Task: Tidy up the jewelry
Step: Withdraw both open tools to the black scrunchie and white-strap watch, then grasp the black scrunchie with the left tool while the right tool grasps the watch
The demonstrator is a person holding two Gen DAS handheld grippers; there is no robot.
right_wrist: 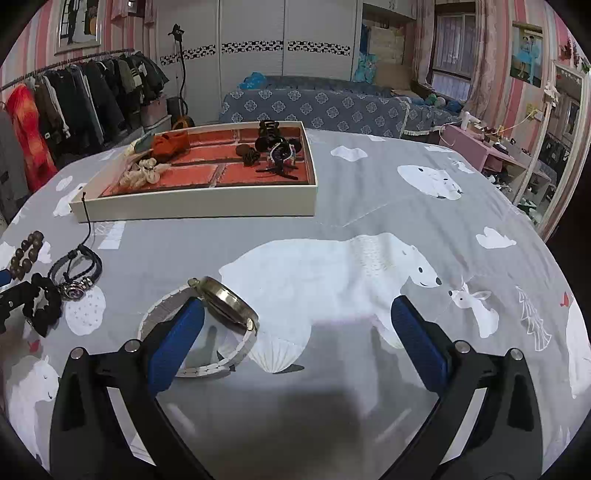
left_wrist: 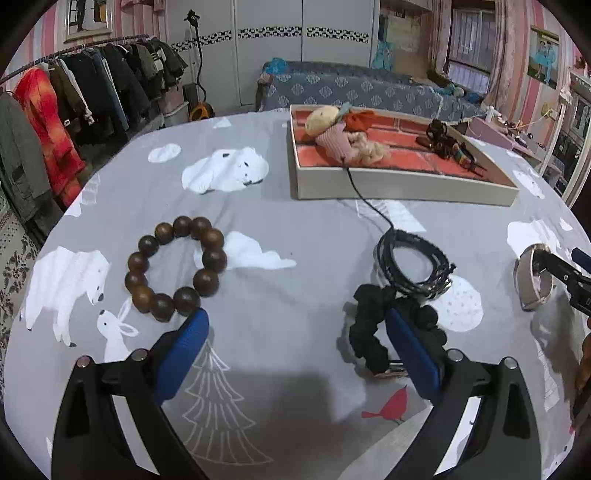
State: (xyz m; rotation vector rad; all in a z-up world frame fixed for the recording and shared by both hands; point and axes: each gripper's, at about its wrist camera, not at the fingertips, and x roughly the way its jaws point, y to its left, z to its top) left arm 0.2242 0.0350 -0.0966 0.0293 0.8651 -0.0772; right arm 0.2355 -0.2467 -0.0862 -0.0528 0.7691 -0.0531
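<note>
Both your grippers are wide open and hold nothing. The right gripper (right_wrist: 295,332) has one finger inside the white watch (right_wrist: 207,325) on the tabletop (right_wrist: 369,229) — closing may tip it. The left gripper (left_wrist: 295,343) has a finger touching the black scrunchie (left_wrist: 373,332).

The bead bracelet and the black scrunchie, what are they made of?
The bead bracelet looks like polished wood: dark brown round beads with a soft shine, though plastic is possible. The scrunchie looks like matte black fabric, bunched into soft ruffles.

I saw pink striped walls (right_wrist: 37,33), a white wardrobe (right_wrist: 255,62), a clothes rack (left_wrist: 74,85) on the left, a blue-covered bed (right_wrist: 314,103), and a curtained window (right_wrist: 452,48).
</note>
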